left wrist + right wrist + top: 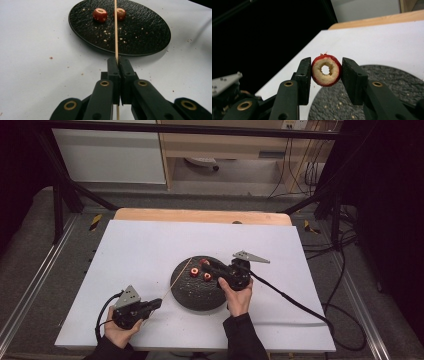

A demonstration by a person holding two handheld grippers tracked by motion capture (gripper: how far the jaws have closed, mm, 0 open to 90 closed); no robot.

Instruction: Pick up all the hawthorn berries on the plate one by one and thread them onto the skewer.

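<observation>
White sheet (150,250) over a wooden table (200,215), dark floor and a pale cabinet behind, cables at the right. On the sheet, a round black textured plate (197,295) strewn with pale crumbs (107,32). Just above the plate's far part, a red cored fruit ring (326,70) clamped by its red sides between the right gripper (325,81) jaws, cut face and centre hole turned toward that gripper's camera; seen from above, right gripper (207,266) reaching in from the right over the plate, hand (238,297) behind it, grey three-cornered plate on top, cable trailing off to the right. Two more red cored pieces on the plate itself, one (100,14) to the left and one (120,13) touching or just behind the skewer line in the left gripper view; from above, both (194,272) (207,276) close beside the held ring. Thin wooden skewer (116,35) pinched tight between the clenched left gripper (117,62) jaws, running forward over the plate toward the pieces; from above, skewer (175,280) slanting up from the left gripper (155,304) at the sheet's near left to the plate's left rim. Left hand (120,330) low at the near edge, well apart from the right.
</observation>
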